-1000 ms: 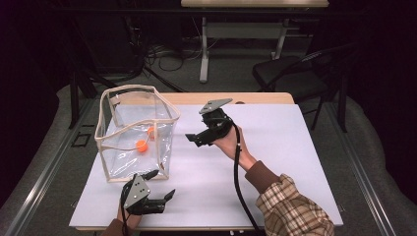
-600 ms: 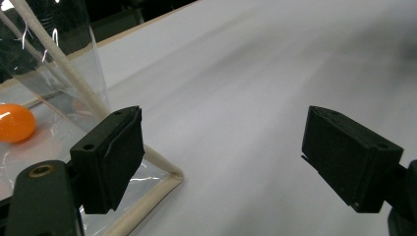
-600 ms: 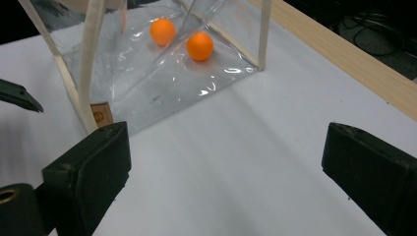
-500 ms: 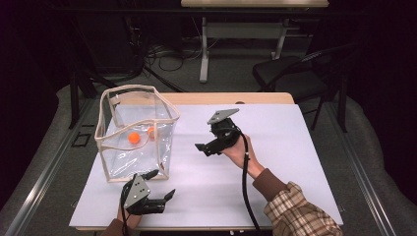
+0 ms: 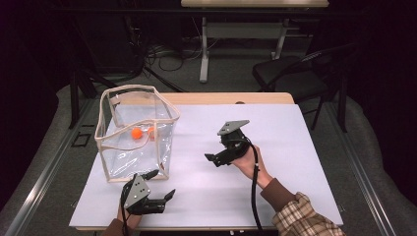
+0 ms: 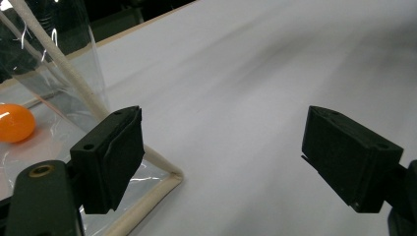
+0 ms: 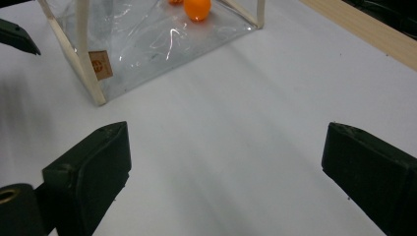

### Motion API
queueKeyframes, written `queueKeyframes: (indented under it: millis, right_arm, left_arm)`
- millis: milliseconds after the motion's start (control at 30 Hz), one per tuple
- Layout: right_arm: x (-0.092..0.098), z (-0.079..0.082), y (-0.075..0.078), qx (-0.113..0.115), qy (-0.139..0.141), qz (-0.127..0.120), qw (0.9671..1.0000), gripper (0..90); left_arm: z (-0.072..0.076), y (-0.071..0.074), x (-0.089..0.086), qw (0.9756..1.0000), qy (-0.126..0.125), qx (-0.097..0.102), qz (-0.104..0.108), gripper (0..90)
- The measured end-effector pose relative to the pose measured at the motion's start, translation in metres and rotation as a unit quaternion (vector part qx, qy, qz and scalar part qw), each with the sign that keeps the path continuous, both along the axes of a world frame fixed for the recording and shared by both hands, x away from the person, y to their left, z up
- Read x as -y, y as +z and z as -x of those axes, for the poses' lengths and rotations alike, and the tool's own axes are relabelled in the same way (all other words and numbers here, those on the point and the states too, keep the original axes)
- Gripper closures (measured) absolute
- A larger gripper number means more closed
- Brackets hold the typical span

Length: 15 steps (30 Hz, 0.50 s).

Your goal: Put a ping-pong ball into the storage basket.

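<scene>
A clear plastic bag (image 5: 118, 157) with cream trim stands open at the table's left. Two orange balls (image 5: 137, 132) lie on its floor. One ball (image 6: 14, 122) shows through the bag wall in the left gripper view, and one ball (image 7: 197, 8) at the top of the right gripper view. My left gripper (image 5: 161, 185) is open just in front of the bag's near right corner (image 6: 167, 174), with nothing between its jaws. My right gripper (image 5: 214, 159) is open over the middle of the table, right of the bag (image 7: 147, 44), also with nothing in it.
A white sheet (image 5: 295, 147) covers the table, and a wooden strip (image 5: 221, 98) runs along the far edge. A dark chair (image 5: 290, 73) and a desk frame stand beyond the table. The left gripper's fingertip (image 7: 17, 37) shows at the left of the right gripper view.
My right gripper has drawn back from the bag, to the right and toward the near side. One orange ball has rolled a little farther back inside the bag. The left gripper has stayed put.
</scene>
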State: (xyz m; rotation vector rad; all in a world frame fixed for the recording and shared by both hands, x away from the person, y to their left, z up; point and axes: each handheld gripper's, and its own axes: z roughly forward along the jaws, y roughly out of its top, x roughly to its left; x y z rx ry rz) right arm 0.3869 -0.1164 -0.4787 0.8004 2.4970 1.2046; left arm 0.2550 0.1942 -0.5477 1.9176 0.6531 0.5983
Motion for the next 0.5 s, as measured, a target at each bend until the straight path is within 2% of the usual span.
queueKeyframes:
  millis: [500]
  right_arm:
    - [0.025, 0.020, -0.015, -0.007, -0.014, 0.009, 0.9998, 4.1]
  left_arm:
    - [0.000, 0.000, 0.000, 1.0000, 0.001, 0.000, 0.001, 15.9]
